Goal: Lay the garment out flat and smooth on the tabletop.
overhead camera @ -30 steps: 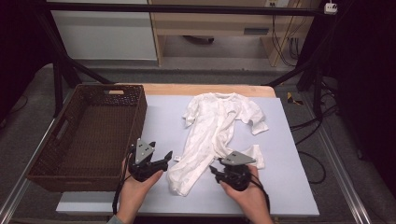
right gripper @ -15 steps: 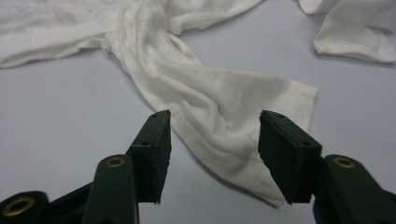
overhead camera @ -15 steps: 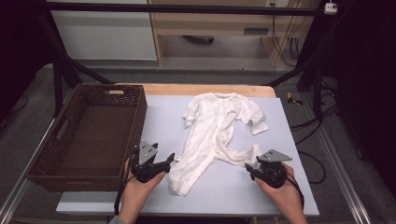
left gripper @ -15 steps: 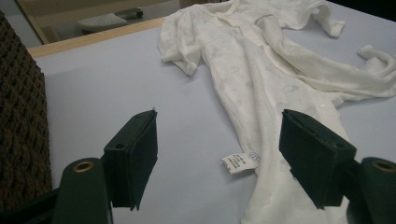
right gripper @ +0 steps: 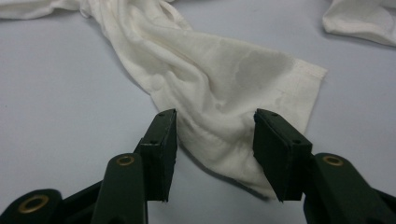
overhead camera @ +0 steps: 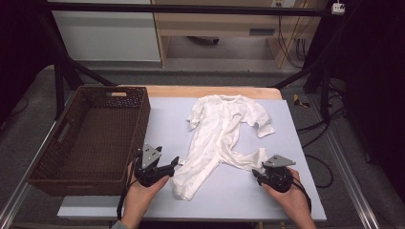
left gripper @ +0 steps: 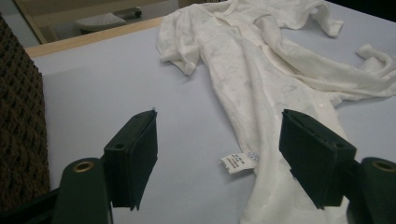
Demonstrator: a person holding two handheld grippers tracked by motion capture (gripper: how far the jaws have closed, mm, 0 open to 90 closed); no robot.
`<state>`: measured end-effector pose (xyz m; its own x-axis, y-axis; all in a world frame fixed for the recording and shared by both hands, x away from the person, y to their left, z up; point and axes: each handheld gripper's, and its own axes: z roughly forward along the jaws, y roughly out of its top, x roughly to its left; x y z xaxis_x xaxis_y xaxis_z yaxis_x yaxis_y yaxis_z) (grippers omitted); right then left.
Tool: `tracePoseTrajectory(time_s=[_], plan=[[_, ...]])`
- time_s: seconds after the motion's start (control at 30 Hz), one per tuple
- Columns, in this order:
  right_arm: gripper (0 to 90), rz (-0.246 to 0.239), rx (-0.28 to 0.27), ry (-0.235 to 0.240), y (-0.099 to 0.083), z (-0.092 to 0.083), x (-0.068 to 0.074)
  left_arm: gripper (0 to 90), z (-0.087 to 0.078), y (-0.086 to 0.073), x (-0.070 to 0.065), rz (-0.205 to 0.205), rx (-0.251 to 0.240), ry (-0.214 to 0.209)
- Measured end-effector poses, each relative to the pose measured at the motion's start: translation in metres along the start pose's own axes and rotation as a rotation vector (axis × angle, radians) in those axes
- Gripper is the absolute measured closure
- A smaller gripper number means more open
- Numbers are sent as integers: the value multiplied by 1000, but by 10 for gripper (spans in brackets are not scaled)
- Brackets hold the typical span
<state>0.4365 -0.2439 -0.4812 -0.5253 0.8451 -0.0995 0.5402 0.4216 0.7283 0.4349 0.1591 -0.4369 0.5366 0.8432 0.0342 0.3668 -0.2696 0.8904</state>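
White baby romper [overhead camera: 217, 138] lies spread on the table [overhead camera: 296, 200]. My left gripper [left gripper: 219, 154] jaws spread, empty, beside one leg. Right gripper [right gripper: 215, 140] jaws have just been closing, straddling the other leg's cuff, not pinching.

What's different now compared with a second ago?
The right tongs slid out to the right, drawing one leg of the white baby suit sideways with them. Their jaws have just been closing, with the leg's end between them, not yet pinched. The left tongs, the suit's other leg and the basket stayed put.
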Motion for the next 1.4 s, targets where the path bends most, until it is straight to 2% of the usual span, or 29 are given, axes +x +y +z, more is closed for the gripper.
tracePoseTrajectory(time_s=[0.1, 0.13, 0.2, 0.33, 0.43, 0.6, 0.7, 0.77, 0.9, 1.0, 1.1, 1.2, 1.33, 1.4], plan=[[471, -2, -9, 16, 1, 0, 1, 275, 1, 0, -1, 2, 2, -3], [495, -9, -9, 19, 1, 0, 1, 275, 1, 0, -1, 2, 3, -4], [563, -19, 0, 20, 2, 1, 3, 275, 1, 0, 0, 1, 3, -3], [776, -30, 10, 19, 3, 1, 5, 275, 1, -1, 0, 1, 5, -3], [840, -8, 32, 23, 5, -2, 9, 275, 2, -1, -1, 3, 7, -5], [852, 23, 43, 52, 9, -15, 29, 275, 2, -1, -1, 2, 9, -6], [855, 44, 57, 104, 15, -17, 48, 275, 2, -2, -1, -1, 9, -6], [854, 29, 74, 137, 19, -15, 63, 275, 2, -2, 0, -1, 8, -5], [854, 4, 75, 204, 25, -12, 92, 275, 2, -2, 0, -2, 10, -7], [853, -2, 73, 242, 28, -9, 107, 275, 3, -2, -2, 1, 11, -9], [827, -18, 72, 260, 28, -5, 113, 275, 3, -2, -3, 2, 12, -12], [706, -17, 39, 270, 28, -7, 112, 275, 4, -2, -4, 3, 13, -15], [610, -26, -33, 225, 32, -17, 104, 275, 4, -3, -4, 3, 15, -16], [596, -16, -72, 195, 33, -22, 96, 275, 4, -3, -3, -1, 16, -16]])
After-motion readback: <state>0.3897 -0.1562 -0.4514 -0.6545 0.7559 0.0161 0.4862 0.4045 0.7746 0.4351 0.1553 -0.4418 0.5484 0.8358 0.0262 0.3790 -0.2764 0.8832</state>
